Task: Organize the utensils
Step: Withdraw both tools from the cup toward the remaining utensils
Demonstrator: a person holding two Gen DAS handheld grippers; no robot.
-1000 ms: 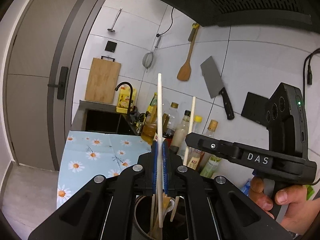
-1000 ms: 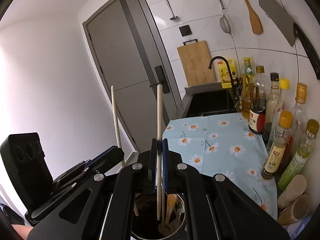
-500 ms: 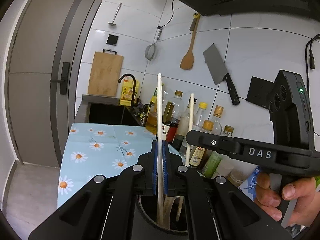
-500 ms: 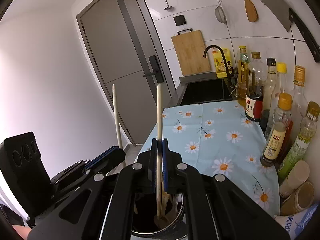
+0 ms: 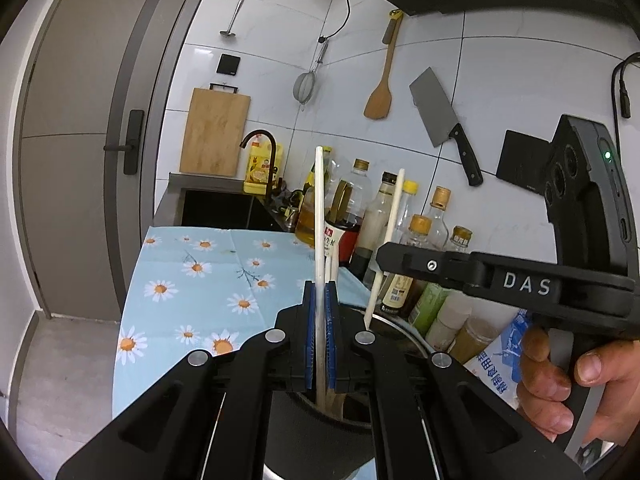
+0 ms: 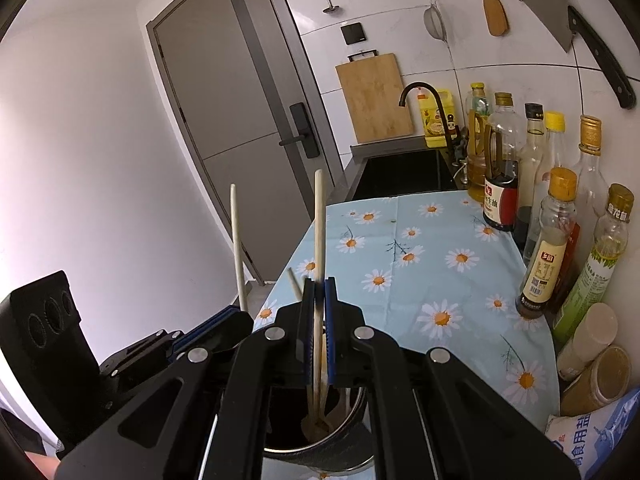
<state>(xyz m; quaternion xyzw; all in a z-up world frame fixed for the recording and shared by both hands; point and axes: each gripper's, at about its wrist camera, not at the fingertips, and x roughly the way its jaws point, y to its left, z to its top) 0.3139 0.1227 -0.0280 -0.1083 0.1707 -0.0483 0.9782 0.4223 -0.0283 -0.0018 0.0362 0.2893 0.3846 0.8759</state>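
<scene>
In the left wrist view, the left gripper (image 5: 320,336) pinches a pale chopstick (image 5: 319,216) between its blue pads, jaws pressed tight on the stick. The chopstick stands nearly upright, its top rising well above the pads and its lower end dropping into the round metal utensil holder (image 5: 400,330) just below the fingers. Just to the right, the right gripper (image 5: 404,258) reaches across, gripped by a hand (image 5: 560,384), and clamps a second chopstick (image 5: 386,248) that slants down toward the same holder.

In the right wrist view, the right gripper's own pads are likewise closed on that stick, which runs upright through them and down into the holder's dark mouth, where wooden utensils (image 6: 320,420) lie; whether its tip touches the bottom is hard to tell in the shadow. The left gripper sits lower left there, its chopstick leaning slightly.

Past the holder spreads a blue daisy-print cloth (image 6: 420,248) on the counter, with sauce and oil bottles (image 6: 548,248) lined along the right wall. Farther off are the sink with a black faucet (image 6: 424,100), a wooden cutting board (image 6: 374,98), and on the tiled wall a wooden spatula (image 5: 382,80) and a cleaver (image 5: 440,116)
</scene>
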